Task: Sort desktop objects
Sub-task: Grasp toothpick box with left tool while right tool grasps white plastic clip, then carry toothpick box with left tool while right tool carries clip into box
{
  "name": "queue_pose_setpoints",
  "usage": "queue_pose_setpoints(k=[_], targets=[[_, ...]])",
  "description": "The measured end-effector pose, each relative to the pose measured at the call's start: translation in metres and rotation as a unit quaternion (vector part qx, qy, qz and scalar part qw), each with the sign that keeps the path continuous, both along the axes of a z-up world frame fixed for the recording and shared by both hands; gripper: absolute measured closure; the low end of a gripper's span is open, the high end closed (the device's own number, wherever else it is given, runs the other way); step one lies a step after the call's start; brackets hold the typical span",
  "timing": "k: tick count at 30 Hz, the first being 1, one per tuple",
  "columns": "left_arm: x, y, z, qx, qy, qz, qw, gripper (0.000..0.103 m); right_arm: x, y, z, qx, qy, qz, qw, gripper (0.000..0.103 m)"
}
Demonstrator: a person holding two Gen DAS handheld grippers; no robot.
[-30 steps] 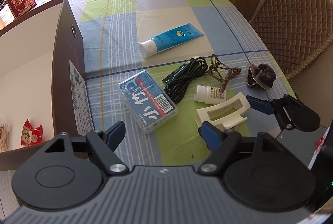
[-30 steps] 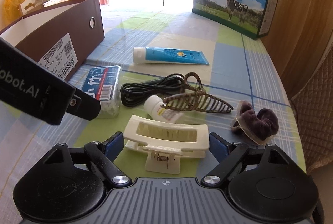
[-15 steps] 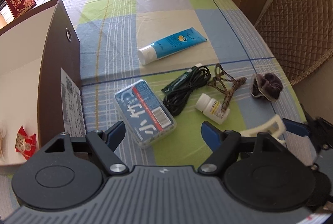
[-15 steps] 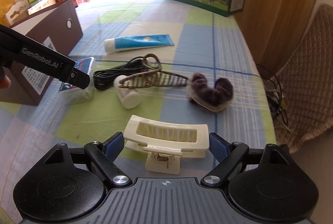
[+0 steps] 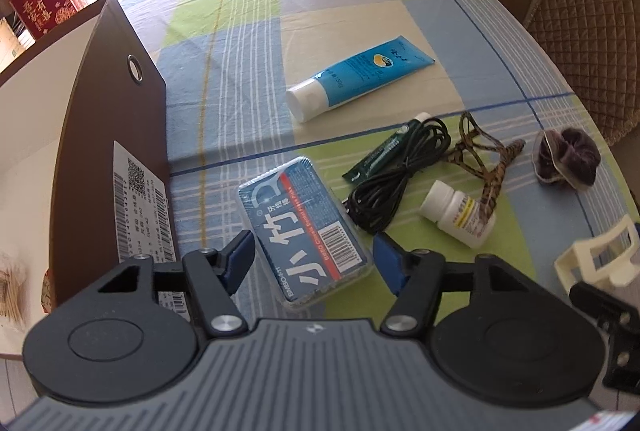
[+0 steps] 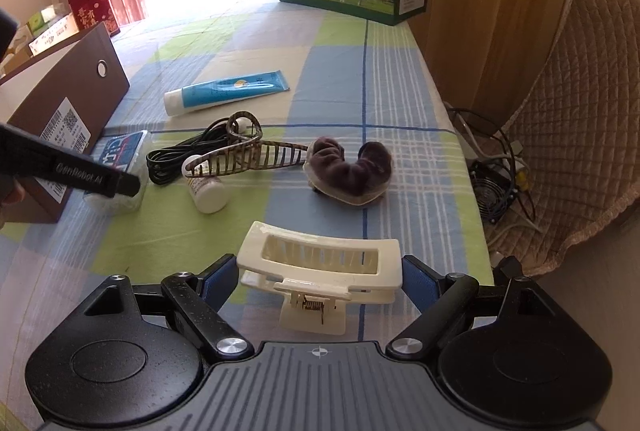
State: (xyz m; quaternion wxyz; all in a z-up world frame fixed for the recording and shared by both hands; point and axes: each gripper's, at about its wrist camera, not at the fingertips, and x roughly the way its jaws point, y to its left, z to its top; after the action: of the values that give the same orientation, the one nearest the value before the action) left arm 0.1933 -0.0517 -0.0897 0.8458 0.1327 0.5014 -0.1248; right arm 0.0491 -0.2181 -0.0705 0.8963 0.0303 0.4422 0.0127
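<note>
The right tool [image 6: 320, 273] is clamped on a cream hair claw clip [image 6: 320, 271], held above the checked desk [image 6: 360, 79]. The left tool [image 5: 314, 257], its blue pads spread wide, hovers with a blue dental-floss box [image 5: 304, 227] lying between them, just beside the brown storage box [image 5: 108, 151].

- Floss-pick box [image 5: 306, 231] on tablecloth [image 5: 224, 79], just right of storage box [image 5: 108, 151].
- Coiled cable [image 5: 394, 167] right of it; pill bottle [image 5: 458, 213] beside cable.
- Tube [image 5: 360, 79] lying behind cable.
- Scrunchie [image 6: 352, 167] right of toothed hair claw [image 6: 248, 155].
</note>
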Motion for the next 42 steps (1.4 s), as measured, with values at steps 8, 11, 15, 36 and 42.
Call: queue_pose_setpoints(k=[8,11,15,36,42], targets=[[-0.054,0.022,0.006,0.012,0.012,-0.044,0.9989,0.051,-0.005,0.002,0.001,0.004,0.002,0.013,1.000,0.019],[-0.074,0.035,0.008,0.018,0.023,-0.050,0.9983,0.051,-0.007,0.003,0.000,0.005,0.004,0.017,1.000,0.019],[-0.080,0.048,0.009,0.008,0.034,-0.037,0.9987,0.050,-0.009,0.007,0.000,0.004,0.003,0.023,1.000,0.019],[-0.067,0.057,-0.010,-0.002,0.031,-0.011,0.9994,0.050,-0.036,0.028,0.012,-0.004,-0.005,0.044,0.999,0.019],[-0.092,0.089,-0.006,-0.023,0.044,0.006,0.9987,0.050,-0.036,0.054,0.016,0.008,-0.008,0.088,0.996,0.019]])
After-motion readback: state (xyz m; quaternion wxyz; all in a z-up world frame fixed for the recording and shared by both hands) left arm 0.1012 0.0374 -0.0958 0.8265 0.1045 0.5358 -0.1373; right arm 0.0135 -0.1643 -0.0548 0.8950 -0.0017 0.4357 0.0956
